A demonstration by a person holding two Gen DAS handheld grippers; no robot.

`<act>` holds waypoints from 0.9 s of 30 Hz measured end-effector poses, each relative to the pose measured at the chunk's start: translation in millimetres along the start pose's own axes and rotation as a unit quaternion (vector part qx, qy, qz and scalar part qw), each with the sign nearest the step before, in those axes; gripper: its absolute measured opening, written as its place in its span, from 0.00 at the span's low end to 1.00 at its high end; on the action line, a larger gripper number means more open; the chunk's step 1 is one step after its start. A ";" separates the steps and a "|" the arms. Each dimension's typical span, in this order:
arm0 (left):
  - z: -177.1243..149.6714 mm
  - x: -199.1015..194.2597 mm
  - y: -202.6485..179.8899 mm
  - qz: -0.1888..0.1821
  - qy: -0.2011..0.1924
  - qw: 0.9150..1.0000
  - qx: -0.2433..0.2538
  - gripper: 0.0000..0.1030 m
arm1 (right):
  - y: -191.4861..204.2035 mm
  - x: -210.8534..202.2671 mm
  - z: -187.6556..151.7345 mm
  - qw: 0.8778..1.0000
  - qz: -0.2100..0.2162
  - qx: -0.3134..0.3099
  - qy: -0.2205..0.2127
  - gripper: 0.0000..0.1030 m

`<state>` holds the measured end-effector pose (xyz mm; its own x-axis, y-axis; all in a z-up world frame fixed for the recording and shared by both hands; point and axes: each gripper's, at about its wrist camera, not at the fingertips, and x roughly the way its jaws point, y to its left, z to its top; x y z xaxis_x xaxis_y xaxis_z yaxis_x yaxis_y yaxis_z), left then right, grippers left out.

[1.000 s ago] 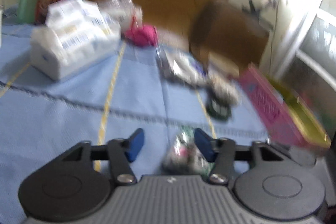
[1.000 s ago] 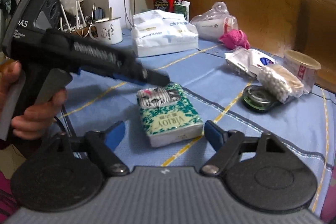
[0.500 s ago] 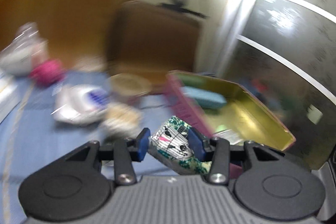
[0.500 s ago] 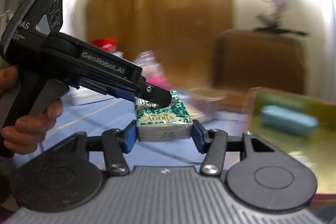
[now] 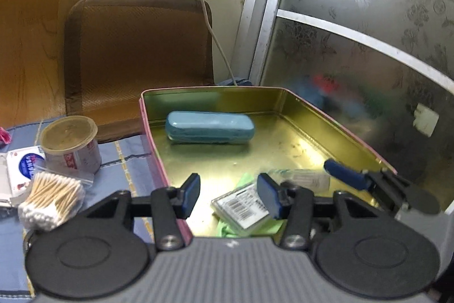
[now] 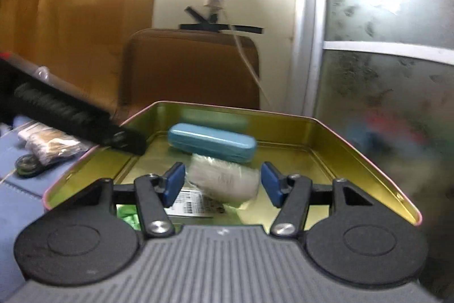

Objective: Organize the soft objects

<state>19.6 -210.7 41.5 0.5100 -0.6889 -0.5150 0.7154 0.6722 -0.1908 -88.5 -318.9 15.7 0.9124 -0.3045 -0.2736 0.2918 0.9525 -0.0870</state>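
The green tissue pack (image 5: 244,210) lies barcode side up in the gold metal tin (image 5: 298,144), and it also shows in the right wrist view (image 6: 195,202). My left gripper (image 5: 231,196) is open and empty just above the tin's near-left part. My right gripper (image 6: 222,185) is open over the tin; a pale soft packet (image 6: 224,179) lies between its fingers without contact. A fingertip of the right gripper (image 5: 347,178) shows in the left wrist view. A blue case (image 5: 210,127) lies at the tin's back.
Left of the tin, on the blue cloth (image 5: 122,161), are a bag of cotton swabs (image 5: 51,199), a plastic cup (image 5: 71,144) and a white packet (image 5: 22,163). A brown chair back (image 5: 139,53) stands behind. A frosted glass door (image 5: 369,47) is at right.
Both grippers carried the tissue pack from the table to the tin, then opened. The pack now lies in the tin.
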 end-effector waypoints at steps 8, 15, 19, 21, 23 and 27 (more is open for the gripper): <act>-14.0 -31.9 25.6 0.023 -0.017 1.000 -0.003 0.44 | -7.2 -13.4 1.7 0.999 0.029 0.039 -0.020 0.60; -43.9 -77.9 94.8 0.101 -0.043 0.993 -0.048 0.46 | 28.5 -29.1 27.4 0.991 0.116 0.046 -0.043 0.50; -75.8 -112.3 158.5 0.164 -0.046 0.978 -0.124 0.46 | 75.9 -12.4 35.9 0.974 0.222 0.040 -0.001 0.50; -94.0 -130.9 193.3 0.200 -0.046 0.964 -0.172 0.46 | 107.8 1.2 37.2 0.963 0.267 0.029 0.023 0.50; -109.1 -146.4 220.7 0.238 -0.049 0.948 -0.207 0.46 | 136.1 14.5 38.3 0.957 0.288 0.013 0.032 0.50; -128.4 -166.5 256.4 0.281 -0.062 0.925 -0.249 0.45 | 188.0 54.0 45.2 0.954 0.292 -0.017 0.071 0.51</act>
<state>56.8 111.2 -29.0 0.8076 -0.1979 -0.5555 0.0280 0.9538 -0.2991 28.6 -156.2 27.9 0.8677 0.2789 -0.4114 -0.2664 0.9598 0.0886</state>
